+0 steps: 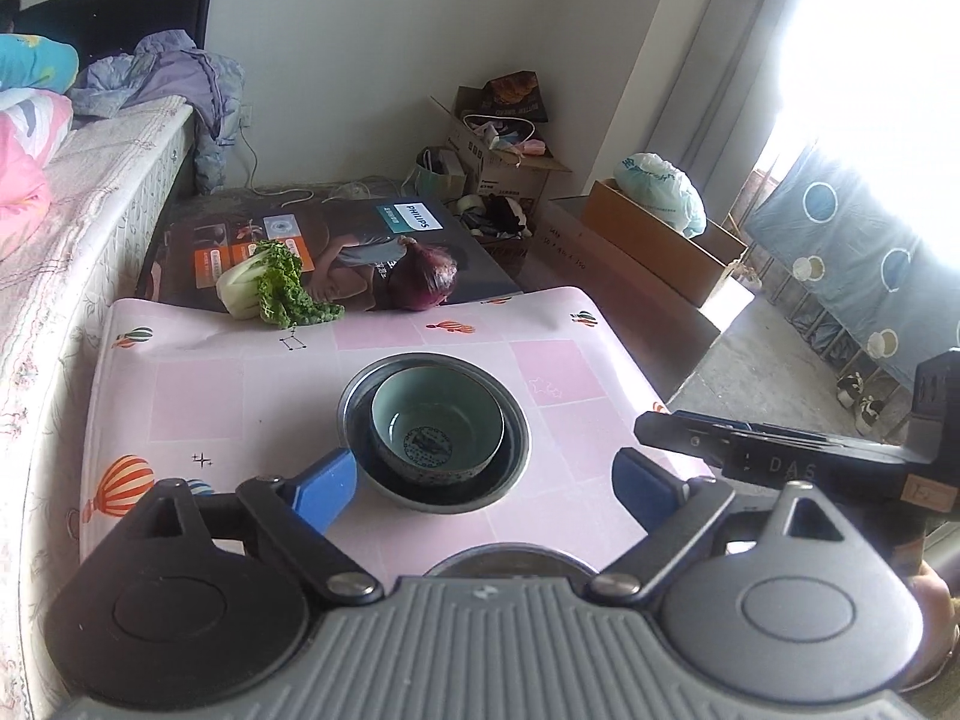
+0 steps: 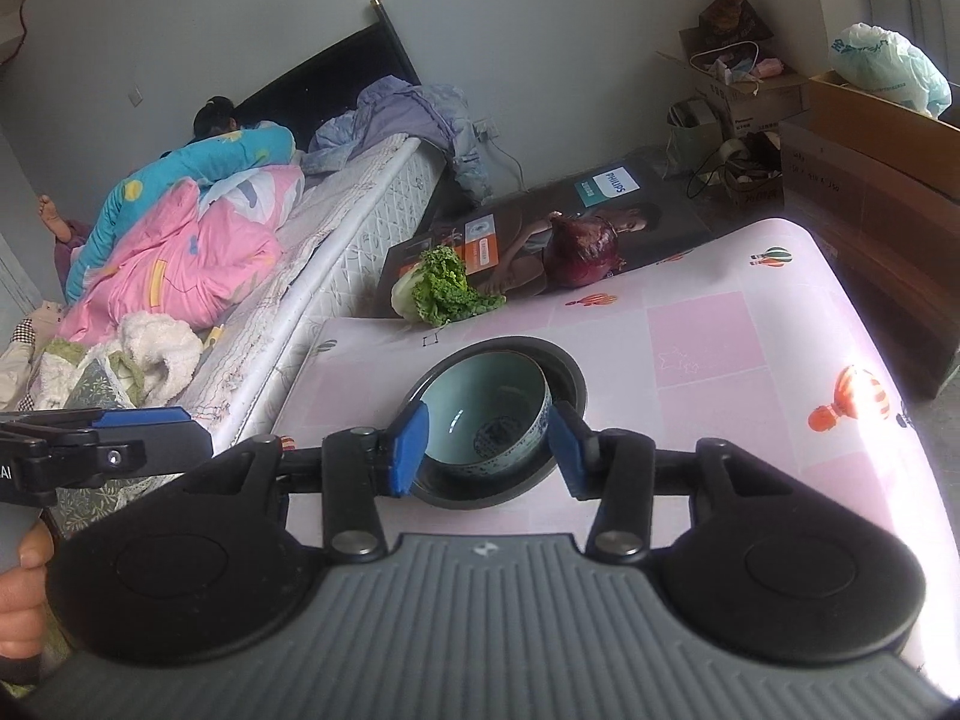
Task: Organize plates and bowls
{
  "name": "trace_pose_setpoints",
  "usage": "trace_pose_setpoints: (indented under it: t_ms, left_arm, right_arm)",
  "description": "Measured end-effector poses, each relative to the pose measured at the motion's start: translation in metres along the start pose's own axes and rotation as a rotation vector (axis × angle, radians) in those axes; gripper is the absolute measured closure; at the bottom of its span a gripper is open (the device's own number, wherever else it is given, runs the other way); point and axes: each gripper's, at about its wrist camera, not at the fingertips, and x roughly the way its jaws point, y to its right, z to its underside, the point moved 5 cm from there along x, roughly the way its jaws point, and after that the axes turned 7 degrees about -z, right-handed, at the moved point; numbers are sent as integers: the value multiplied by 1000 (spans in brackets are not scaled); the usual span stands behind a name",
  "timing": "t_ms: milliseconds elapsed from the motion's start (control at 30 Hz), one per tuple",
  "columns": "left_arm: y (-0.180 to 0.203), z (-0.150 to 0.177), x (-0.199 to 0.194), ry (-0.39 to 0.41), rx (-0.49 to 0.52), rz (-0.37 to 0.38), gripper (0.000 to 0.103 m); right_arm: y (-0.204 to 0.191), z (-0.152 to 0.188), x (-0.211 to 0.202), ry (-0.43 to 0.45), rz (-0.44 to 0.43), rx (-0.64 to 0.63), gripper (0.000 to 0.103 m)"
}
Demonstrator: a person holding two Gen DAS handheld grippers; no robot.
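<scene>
A teal bowl (image 1: pixel 437 420) with a blue pattern sits inside a wider dark grey dish (image 1: pixel 516 426) in the middle of the pink table (image 1: pixel 198 396). My left gripper (image 1: pixel 486 489) hovers in front of the stack, wide open and empty. In the right wrist view the same bowl (image 2: pixel 486 408) and dish (image 2: pixel 570 378) show between the blue pads of my right gripper (image 2: pixel 487 450), which is open with nothing held. Its dark finger (image 1: pixel 690 429) reaches in from the right of the left wrist view, apart from the stack. A grey round rim (image 1: pixel 510 561) peeks out under the left gripper's body.
A leafy cabbage (image 1: pixel 264 288) and a red onion (image 2: pixel 585 252) lie at the table's far edge against a large printed box (image 1: pixel 372 234). A bed (image 2: pixel 336 228) with a person under blankets runs along the left. Cardboard boxes (image 1: pixel 654 240) stand on the floor to the right.
</scene>
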Motion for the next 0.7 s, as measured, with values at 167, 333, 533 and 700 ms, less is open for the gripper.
trace_pose_setpoints:
  t_ms: [167, 333, 533, 700]
  left_arm:
    - [-26, 47, -41, 10, -18, -28, 5]
    - [-61, 102, -71, 37, -58, -152, 5]
    - [-95, 161, -83, 28, -108, -281, 5]
    - [-114, 204, -67, -21, -147, -354, 7]
  right_arm:
    - [-23, 40, -46, 38, -28, -3, 58]
    - [-54, 91, -73, 57, -63, -13, 57]
    - [-95, 162, -61, -27, -96, -25, 57]
    - [-115, 220, -30, -130, -82, -30, 57]
